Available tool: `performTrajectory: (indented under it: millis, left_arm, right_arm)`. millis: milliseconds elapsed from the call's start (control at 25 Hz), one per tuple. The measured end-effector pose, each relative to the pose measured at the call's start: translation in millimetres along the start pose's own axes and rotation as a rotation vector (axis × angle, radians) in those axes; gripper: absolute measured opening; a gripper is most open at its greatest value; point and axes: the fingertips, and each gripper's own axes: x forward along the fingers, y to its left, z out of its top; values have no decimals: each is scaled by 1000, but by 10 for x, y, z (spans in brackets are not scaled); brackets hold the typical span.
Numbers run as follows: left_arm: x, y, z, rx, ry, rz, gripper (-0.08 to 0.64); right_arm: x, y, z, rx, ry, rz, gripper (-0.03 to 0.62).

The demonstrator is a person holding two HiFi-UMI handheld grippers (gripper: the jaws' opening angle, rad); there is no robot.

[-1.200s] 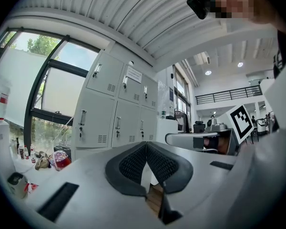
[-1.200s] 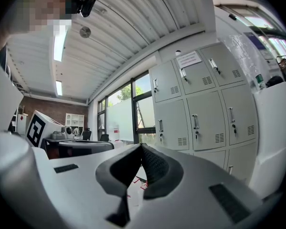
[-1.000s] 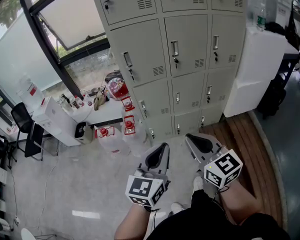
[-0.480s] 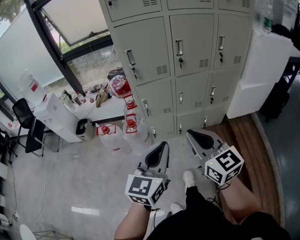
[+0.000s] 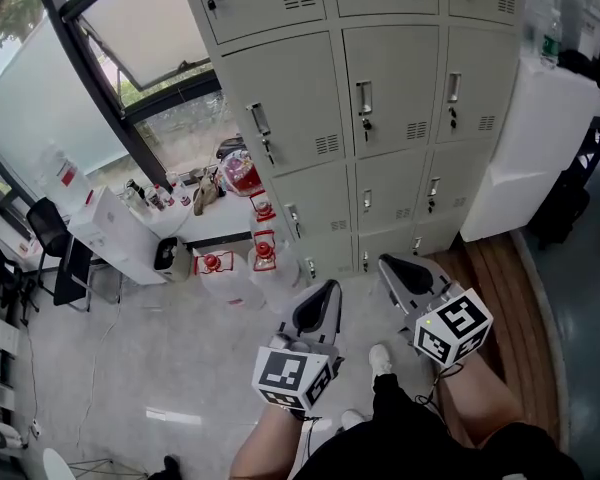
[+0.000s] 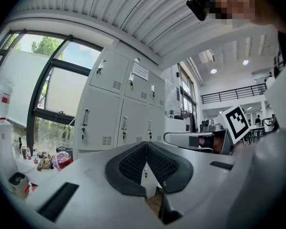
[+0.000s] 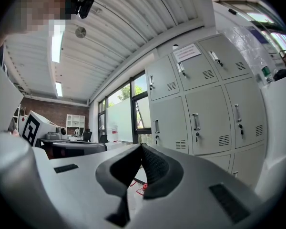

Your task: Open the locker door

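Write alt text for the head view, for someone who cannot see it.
From above, a person holds the left tool and right tool, both shut and empty, short of a bank of grey lockers whose visible doors are all closed. Red-capped water jugs stand left of the lockers.

Twelve grey locker doors (image 5: 395, 88) show, three columns by four rows. Three red-capped water jugs (image 5: 268, 268) stand at their foot. There are two grippers, the left gripper (image 5: 327, 290) and right gripper (image 5: 388, 265), and one black chair (image 5: 42, 230).
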Motion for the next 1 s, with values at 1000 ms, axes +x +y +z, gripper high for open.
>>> performTrajectory:
  millis: [1000]
  left_arm:
    - [1419,718,-82,-29,48,4,17]
  right_arm:
    - [1117,-1252,21,39,28,2,54]
